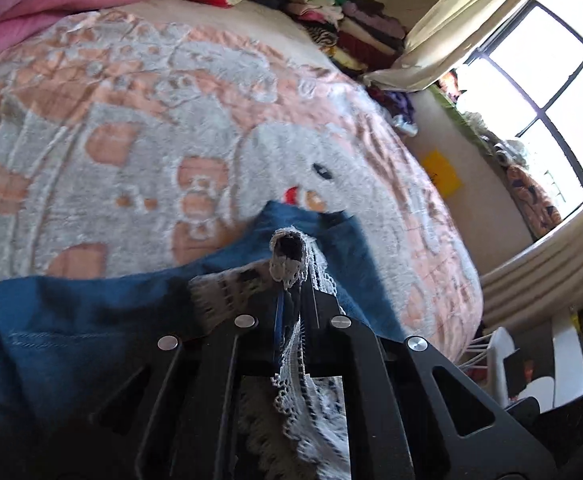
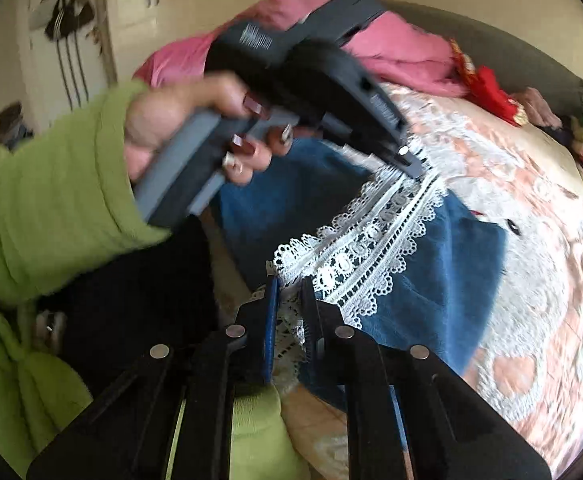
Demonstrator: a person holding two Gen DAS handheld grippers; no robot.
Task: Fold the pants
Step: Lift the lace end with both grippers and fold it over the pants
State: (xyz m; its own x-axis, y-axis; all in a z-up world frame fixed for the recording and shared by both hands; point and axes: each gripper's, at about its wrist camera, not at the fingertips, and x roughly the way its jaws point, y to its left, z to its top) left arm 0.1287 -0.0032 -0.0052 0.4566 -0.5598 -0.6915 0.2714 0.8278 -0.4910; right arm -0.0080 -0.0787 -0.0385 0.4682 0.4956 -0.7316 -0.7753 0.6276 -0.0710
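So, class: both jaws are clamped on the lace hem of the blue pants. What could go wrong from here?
1. The lace trim is openwork, and both the left gripper and the right gripper pinch mostly lace, so pulling could snag or tear it.
2. The blue pants lie bunched on the fleecy blanket, so a fold may trap creases.

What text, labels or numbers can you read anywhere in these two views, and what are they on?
No text is readable in either view.
Left gripper: a pale ribbed patch on its black housing, too blurred to tell whether it is print.
Yellow sheet on the wall below the window: small dark marks, too small to read.
Blue pants, lace trim, bed blanket: patterns only, no lettering.
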